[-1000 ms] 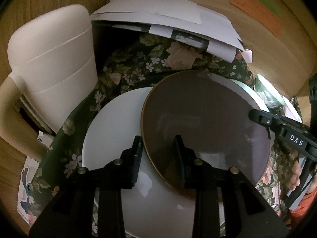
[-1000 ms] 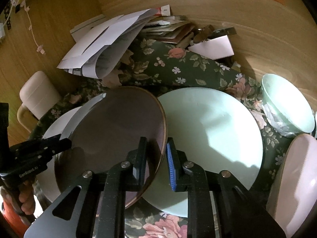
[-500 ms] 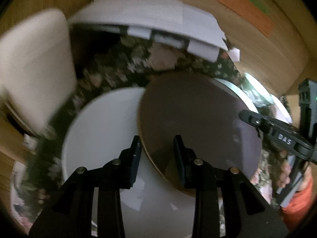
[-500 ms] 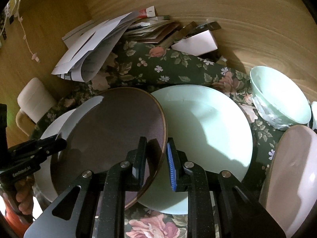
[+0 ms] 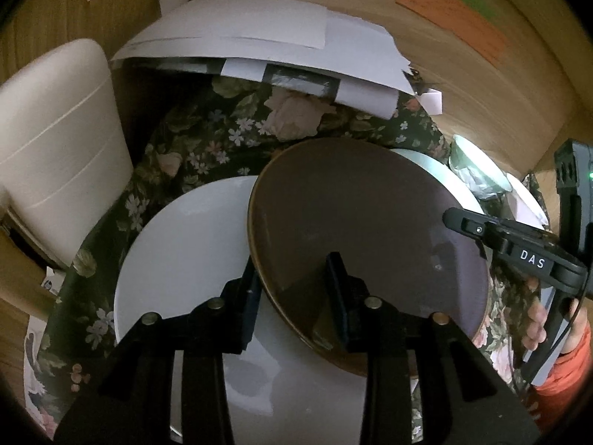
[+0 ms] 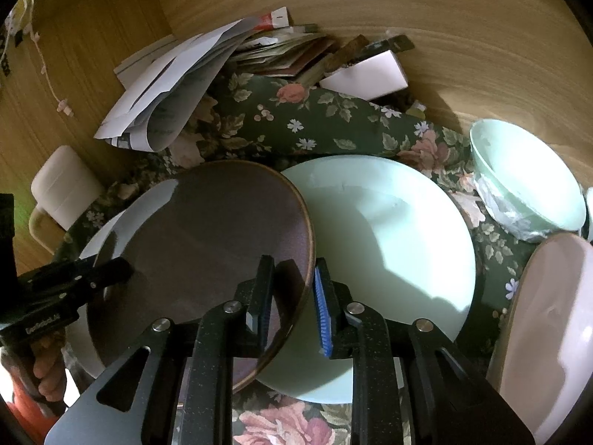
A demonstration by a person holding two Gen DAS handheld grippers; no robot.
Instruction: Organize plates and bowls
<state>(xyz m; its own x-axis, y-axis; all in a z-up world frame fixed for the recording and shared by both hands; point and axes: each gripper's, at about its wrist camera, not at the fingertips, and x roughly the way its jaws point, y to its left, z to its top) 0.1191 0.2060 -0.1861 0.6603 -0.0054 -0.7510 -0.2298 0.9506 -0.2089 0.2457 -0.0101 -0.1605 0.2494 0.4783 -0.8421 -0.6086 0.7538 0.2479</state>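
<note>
A brown plate (image 5: 370, 230) hangs tilted over two other plates, carried from both sides. My left gripper (image 5: 292, 293) is shut on its near rim, one finger on the top face and one outside the edge. My right gripper (image 6: 292, 296) is shut on the opposite rim of the brown plate (image 6: 207, 237). Under it on the left lies a white plate (image 5: 185, 244). On the right lies a mint plate (image 6: 389, 230), half covered. The right gripper (image 5: 467, 222) shows at the plate's far edge in the left wrist view.
A dark floral cloth (image 6: 296, 118) covers the table. A mint bowl (image 6: 526, 181) and a pale pink dish (image 6: 548, 326) stand at the right. Loose papers (image 6: 166, 92) pile up at the back by the wooden wall. A cream chair (image 5: 55, 141) stands at the left.
The left wrist view swung briefly and settled again. The brown plate stays in both grips, in nearly the same place over the white and mint plates.
</note>
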